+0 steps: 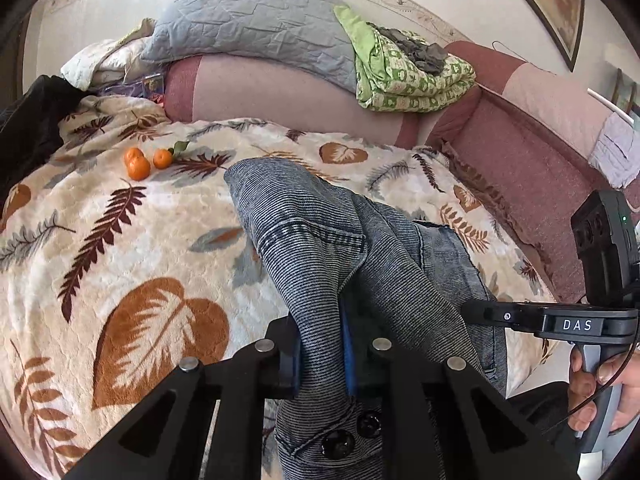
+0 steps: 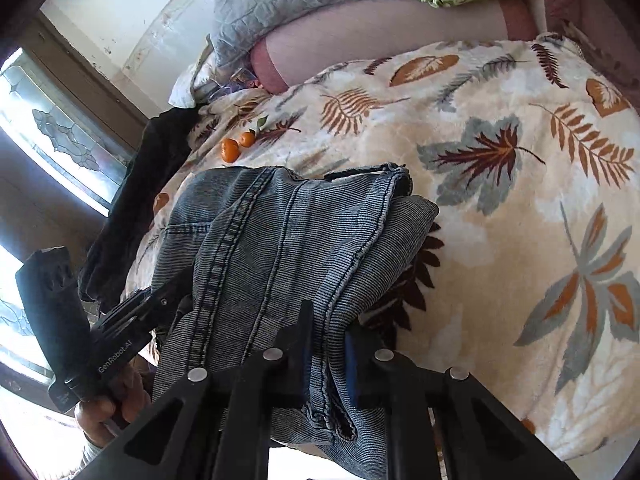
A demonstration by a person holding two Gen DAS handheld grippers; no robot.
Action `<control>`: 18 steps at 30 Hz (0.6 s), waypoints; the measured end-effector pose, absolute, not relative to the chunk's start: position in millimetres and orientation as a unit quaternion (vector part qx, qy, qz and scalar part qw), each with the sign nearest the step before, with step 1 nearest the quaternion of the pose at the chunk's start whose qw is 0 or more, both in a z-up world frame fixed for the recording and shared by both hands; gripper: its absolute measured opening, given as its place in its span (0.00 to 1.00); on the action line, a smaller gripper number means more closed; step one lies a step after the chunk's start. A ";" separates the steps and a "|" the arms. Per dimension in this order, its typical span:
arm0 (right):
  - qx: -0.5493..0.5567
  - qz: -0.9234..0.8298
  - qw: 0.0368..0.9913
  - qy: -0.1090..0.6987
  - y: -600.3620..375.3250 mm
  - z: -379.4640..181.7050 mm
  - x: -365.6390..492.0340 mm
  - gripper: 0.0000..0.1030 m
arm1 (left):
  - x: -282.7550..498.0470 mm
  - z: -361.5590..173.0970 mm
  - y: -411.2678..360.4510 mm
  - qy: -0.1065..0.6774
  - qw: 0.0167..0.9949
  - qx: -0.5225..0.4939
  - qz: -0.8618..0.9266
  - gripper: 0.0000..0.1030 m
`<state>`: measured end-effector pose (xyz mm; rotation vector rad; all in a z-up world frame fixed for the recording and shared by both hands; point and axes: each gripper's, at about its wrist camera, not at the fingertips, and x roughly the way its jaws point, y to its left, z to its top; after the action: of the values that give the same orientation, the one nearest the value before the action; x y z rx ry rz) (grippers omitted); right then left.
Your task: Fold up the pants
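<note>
While both pairs of tongs grip denim, the pants [image 1: 320, 240] hang bunched between them above the bed.

Left tongs [image 1: 320, 354]: narrow, blue pads clamped on a fold of the grey-blue striped denim. Two dark buttons on the waistband show at 6 o'clock in the left wrist view, just below the pads. Fabric rises from the pads toward 12 o'clock and drapes over itself; a stitched pocket edge crosses mid-frame.

Right tongs [image 2: 328, 368]: narrow, pads pinching several layers of denim at a seam. A double-stitched seam runs up from the pads toward 11 o'clock. A hemmed edge lies on top of the pile, toward 1 o'clock.

Each tool shows in the other's view: right tool at 3 o'clock in the left wrist view, held by a hand [image 1: 600, 392] at 4 o'clock; left tool at 8 o'clock in the right wrist view, hand [image 2: 108, 408] beneath it.

Bed covered by a cream leaf-print blanket [image 1: 120, 272]. Three oranges [image 1: 144, 162] sit on it at 10 o'clock, well apart from the pants. Beyond: pink bolster [image 1: 280, 88], grey quilted pillow [image 1: 248, 20] on it, green patterned quilt [image 1: 408, 72] at 1 o'clock. Dark garment [image 1: 28, 120] at 9 o'clock.
</note>
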<state>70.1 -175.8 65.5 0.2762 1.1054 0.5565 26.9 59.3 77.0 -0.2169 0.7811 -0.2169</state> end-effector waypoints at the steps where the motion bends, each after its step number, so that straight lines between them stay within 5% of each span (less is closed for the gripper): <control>1: 0.135 0.260 0.806 0.514 -177.2 66.9 72.7 0.14 | 30.2 77.8 61.6 0.380 0.913 -0.109 -0.104 0.16; 13: 0.127 0.282 0.827 0.469 -160.6 122.6 118.7 0.13 | 69.5 127.1 78.2 0.337 0.930 -0.112 -0.092 0.16; 18: 0.138 0.292 0.814 0.483 -147.6 100.8 150.9 0.14 | 93.6 98.8 96.0 0.358 0.924 -0.121 -0.067 0.19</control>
<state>150.9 -147.6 100.8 0.2948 1.0309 0.6225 93.6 96.0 98.8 -0.2490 0.7340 -0.1368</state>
